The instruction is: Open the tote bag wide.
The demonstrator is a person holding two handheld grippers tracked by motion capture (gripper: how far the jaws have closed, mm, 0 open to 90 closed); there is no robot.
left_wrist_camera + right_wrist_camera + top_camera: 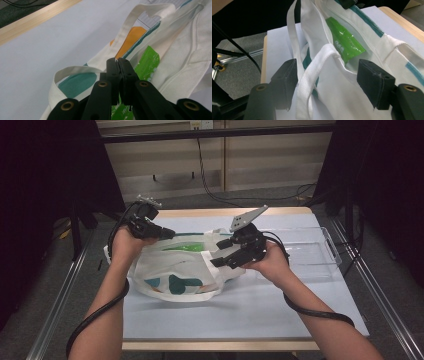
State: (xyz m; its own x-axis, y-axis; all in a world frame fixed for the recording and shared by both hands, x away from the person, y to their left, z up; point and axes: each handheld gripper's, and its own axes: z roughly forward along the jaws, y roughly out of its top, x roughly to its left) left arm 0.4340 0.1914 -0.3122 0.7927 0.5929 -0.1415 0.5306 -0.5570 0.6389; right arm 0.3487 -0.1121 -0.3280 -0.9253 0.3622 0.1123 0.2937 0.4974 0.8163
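High view: a white tote bag (175, 270) with teal and orange print lies on the blue-covered bench (240, 315), left of centre, its mouth facing the far side. The left gripper (167, 234) has its jaws pressed together on the bag's far rim and lifts it, which seems meant to hold the mouth open so the green packet (186, 248) inside stays reachable. The right gripper (222, 256) sits at the bag's right end with jaws spread; in the right gripper view a white handle strap (312, 75) runs up between them, unpinched, so it looks set to take that strap or the near rim and widen the opening. A clear plastic tray (320, 251) stands just right of the bag, close behind the right hand, leaving little room on that side. The near half of the bench is bare and offers free room; the bag's left end lies close to the bench's left edge.
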